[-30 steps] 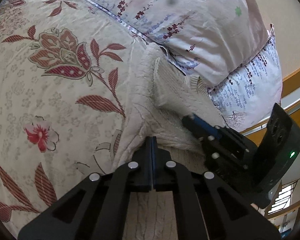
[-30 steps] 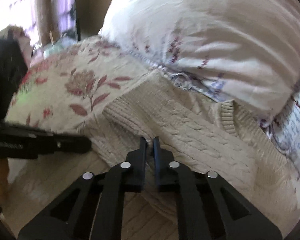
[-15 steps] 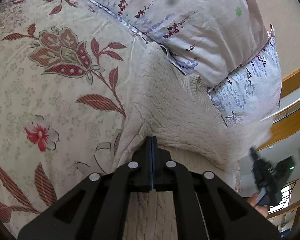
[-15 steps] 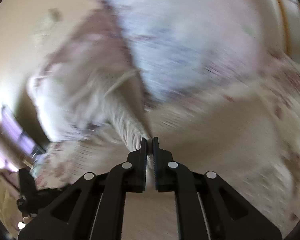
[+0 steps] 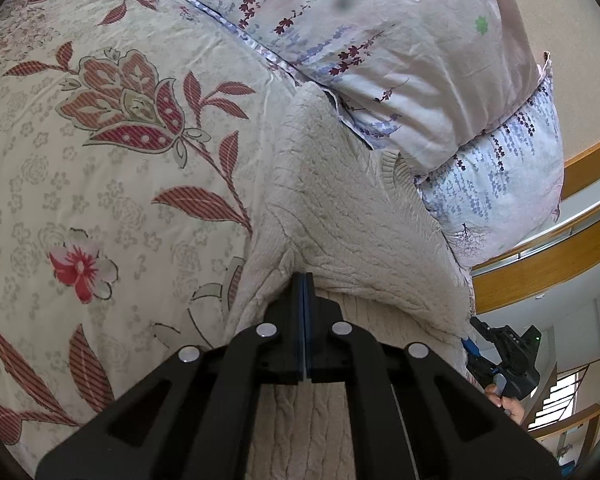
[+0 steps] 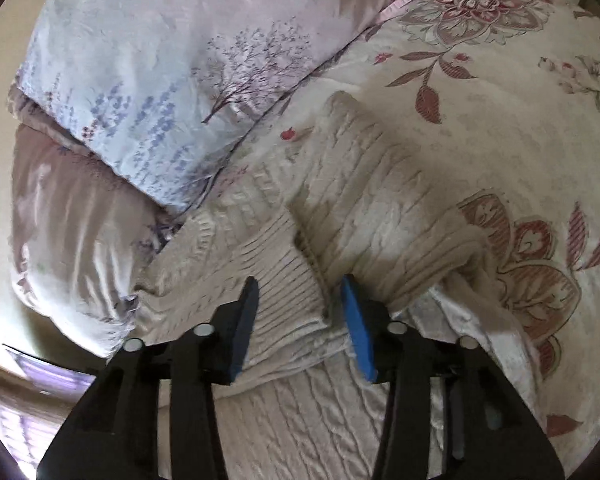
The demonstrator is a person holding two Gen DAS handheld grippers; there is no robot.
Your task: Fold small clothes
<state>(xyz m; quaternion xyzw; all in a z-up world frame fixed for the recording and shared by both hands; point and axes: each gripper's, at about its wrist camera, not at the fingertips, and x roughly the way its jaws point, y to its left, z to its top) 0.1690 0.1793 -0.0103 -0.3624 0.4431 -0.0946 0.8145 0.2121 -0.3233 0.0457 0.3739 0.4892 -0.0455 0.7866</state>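
There is no box, basket or other container in either view; everything lies directly on the bed.

The cream cable-knit sweater (image 5: 340,208) lies on the floral bedspread (image 5: 100,160), and its upper edge reaches the pale pillow with purple sprigs (image 5: 380,32). In the left wrist view one layer is folded over another, so the thick folded edge runs across just in front of the fingers, and a ribbed band shows near the pillow. The knit is cream-white with rope-like cables, soft and a little fuzzy on the turned side. In the right wrist view the sweater (image 6: 360,208) is bunched, with a ribbed cuff or hem (image 6: 284,292) on top and a folded roll to the right, beside a red flower print of the bedspread (image 6: 500,80). A second pillow (image 6: 160,80) sits behind it.

The left gripper (image 5: 302,280) has its jaws pressed together at the folded edge of the sweater; whether knit is pinched between them I cannot tell.

The right gripper (image 6: 300,300) has just been opening; its jaws stand partly apart with the ribbed cuff lying between the blue pads, which do not press on it. From the left wrist view the right gripper (image 5: 500,356) is seen at the bed's edge, in a hand (image 5: 510,404).
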